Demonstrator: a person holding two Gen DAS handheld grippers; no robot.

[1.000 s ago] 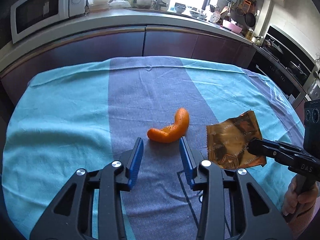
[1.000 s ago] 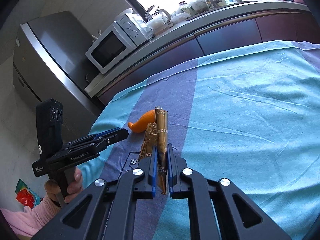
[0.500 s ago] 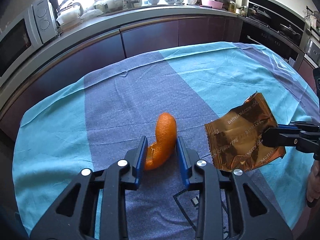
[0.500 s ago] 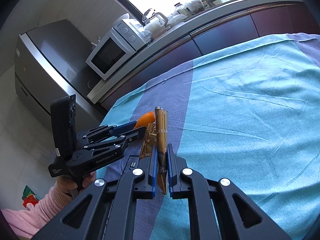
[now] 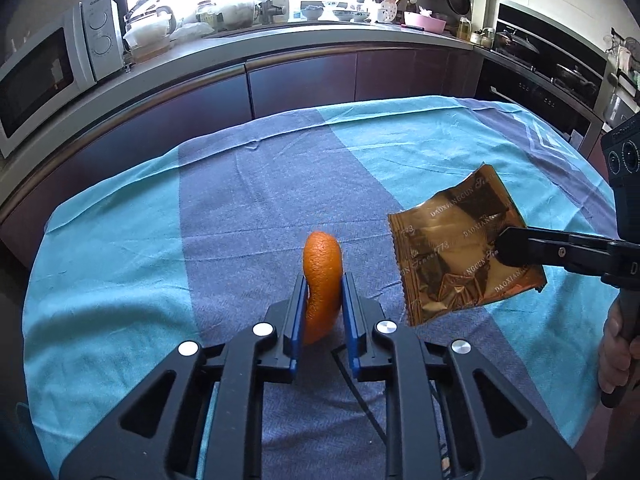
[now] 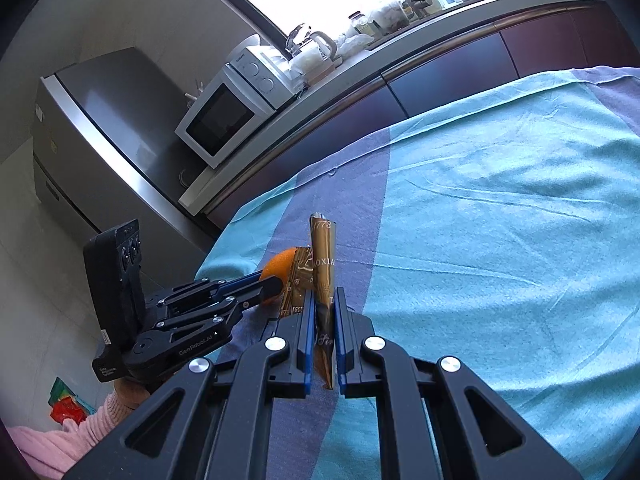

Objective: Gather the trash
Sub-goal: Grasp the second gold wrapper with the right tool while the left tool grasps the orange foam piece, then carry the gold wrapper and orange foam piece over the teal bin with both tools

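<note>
Orange peel [image 5: 322,288] now stands upright on the striped tablecloth [image 5: 240,208] below the counter [image 5: 280,40].

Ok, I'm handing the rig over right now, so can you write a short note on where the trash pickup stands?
Left claw: closing around the orange peel, which stands between its pads on the tablecloth.
Right claw: shut on the gold snack wrapper, held above the cloth.
Done: wrapper picked up.
Left: finish gripping the peel, lift it, bin both. No bin in view.
</note>
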